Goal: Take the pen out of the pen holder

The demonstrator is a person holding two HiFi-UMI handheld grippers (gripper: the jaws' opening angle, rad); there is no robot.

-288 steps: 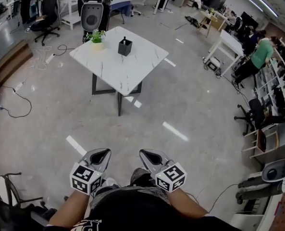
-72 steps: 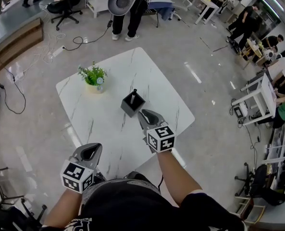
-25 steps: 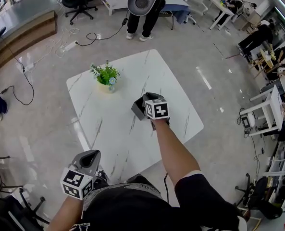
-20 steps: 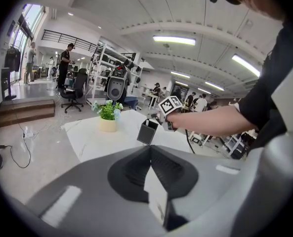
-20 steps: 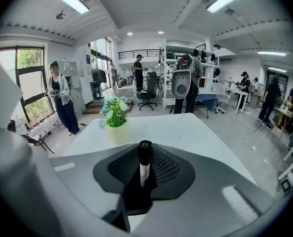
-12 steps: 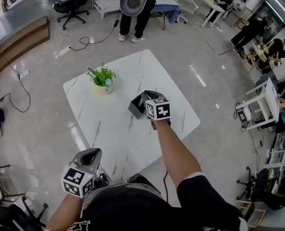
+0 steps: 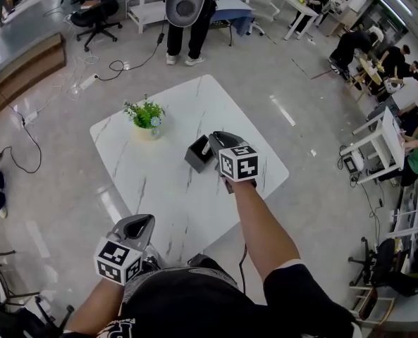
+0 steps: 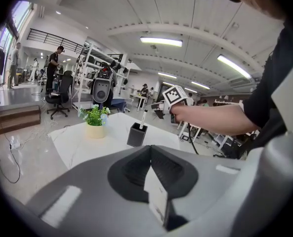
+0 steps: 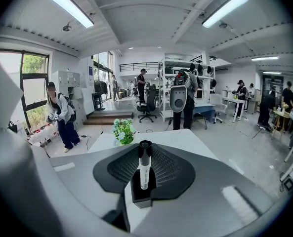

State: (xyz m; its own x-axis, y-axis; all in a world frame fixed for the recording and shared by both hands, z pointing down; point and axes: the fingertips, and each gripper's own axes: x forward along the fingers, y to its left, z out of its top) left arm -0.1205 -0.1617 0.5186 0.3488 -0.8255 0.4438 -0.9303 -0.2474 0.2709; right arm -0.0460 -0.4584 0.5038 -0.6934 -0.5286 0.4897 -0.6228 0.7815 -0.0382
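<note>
A: What stands round the pen holder [image 7: 197,155]?

B: It sits near the middle of the white marble table [image 7: 159,196]. A potted plant [image 7: 146,114] is well apart from it, toward the far left corner. Those two are all that rests on the top.

A: And the pen [image 9: 144,168]?

B: It is upright, with its lower end inside the holder. The right gripper [image 7: 214,144] reaches in from the near side, and its jaws are clamped on the pen's upper part.

A: The left gripper [image 7: 139,224]?

B: Its jaws are pressed together with nothing between them. It is held low, off the table's near edge, by the person's body.

A: Does one view add anything?

B: From the head, the right gripper covers most of the pen. The left gripper view shows the pen side-on, rising from the holder beside the outstretched forearm [image 8: 210,120]. Only the right gripper view shows a person with a backpack [image 9: 61,115] near the windows.

A: Room to move?

B: There is bare marble all round the holder and open floor past the edges. A standing person [image 7: 175,41] with a grey oval-faced machine [image 7: 185,2] is beyond the far corner. An office chair [image 7: 96,11] sits farther left.
</note>
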